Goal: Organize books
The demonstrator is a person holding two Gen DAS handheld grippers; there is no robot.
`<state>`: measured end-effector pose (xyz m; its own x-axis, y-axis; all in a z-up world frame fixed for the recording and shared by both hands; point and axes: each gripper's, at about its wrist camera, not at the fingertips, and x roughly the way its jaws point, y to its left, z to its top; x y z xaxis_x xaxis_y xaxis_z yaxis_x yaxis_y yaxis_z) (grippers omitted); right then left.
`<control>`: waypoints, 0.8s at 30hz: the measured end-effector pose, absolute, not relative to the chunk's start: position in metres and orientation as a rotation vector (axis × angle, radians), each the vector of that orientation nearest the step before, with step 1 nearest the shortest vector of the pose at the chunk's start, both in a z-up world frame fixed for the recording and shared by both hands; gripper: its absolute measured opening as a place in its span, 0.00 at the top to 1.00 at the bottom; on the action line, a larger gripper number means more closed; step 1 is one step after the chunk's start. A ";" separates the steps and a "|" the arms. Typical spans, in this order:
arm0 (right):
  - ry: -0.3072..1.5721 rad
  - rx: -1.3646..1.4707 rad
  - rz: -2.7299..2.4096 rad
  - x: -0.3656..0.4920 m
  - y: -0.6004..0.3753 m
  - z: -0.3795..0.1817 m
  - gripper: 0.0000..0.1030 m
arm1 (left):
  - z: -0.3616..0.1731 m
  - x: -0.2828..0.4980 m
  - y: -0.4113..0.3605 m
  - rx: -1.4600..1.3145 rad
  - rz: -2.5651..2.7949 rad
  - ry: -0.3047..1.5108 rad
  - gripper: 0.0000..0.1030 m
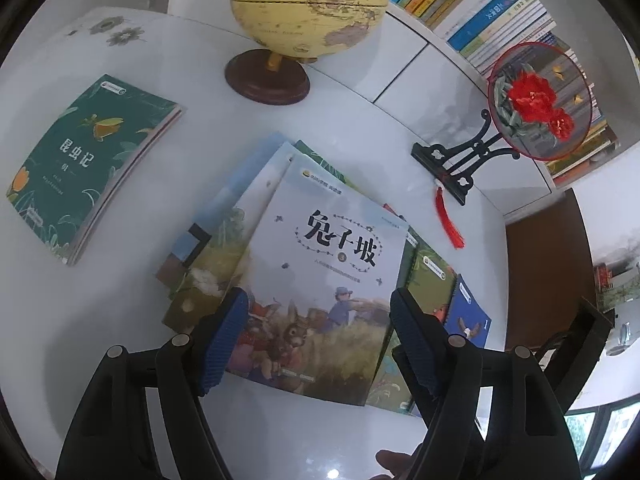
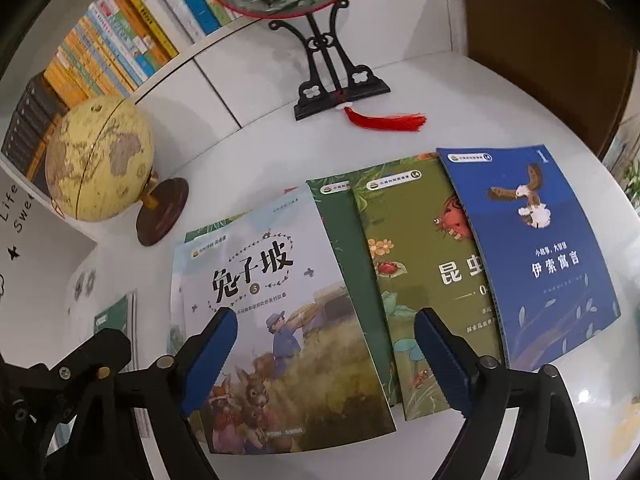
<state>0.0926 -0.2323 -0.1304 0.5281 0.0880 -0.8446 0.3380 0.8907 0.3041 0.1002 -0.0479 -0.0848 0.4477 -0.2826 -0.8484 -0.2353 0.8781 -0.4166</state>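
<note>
Two grippers hang tilted down over a white table (image 1: 132,320) strewn with books, each seen from its own wrist camera. Largest in the background is the bookshelf (image 1: 500,20), packed with upright spines behind the table's far edge. On the table near it stand a yellow globe (image 1: 308,0) on a dark round base and a round embroidered fan (image 1: 540,100) with a red flower, held in a black stand with a red tassel lying at its foot.

Spread across the middle of the table is a loose overlapping pile of books. The rabbit-cover book (image 1: 320,292) lies on top, pale blue with a grassy scene. To its right in the right wrist view, partly under one another, lie a plain green book (image 2: 352,248), an insect book with a red bug (image 2: 424,280), and a blue eagle book (image 2: 540,248) on top at the far right. A separate dark green book (image 1: 88,168) lies flat and alone, well apart from the pile at the left.

The left gripper (image 1: 316,340) points steeply down at the rabbit-cover book, jaws standing apart and straddling its lower half, pads not pressing it. The right gripper (image 2: 324,360) is pitched down likewise, its jaws wide apart above the same cover and the green book's edge, holding nothing.
</note>
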 end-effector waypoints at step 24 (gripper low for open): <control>1.058 0.357 0.175 0.124 -0.245 -0.174 0.31 | -0.162 0.165 -0.026 -0.042 -0.455 1.322 0.30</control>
<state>0.1239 -0.2446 -0.1740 0.4838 0.3098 -0.8185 0.0293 0.9290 0.3689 0.1647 -0.0259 -0.1616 0.1723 -0.3441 -0.9230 0.2968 0.9116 -0.2844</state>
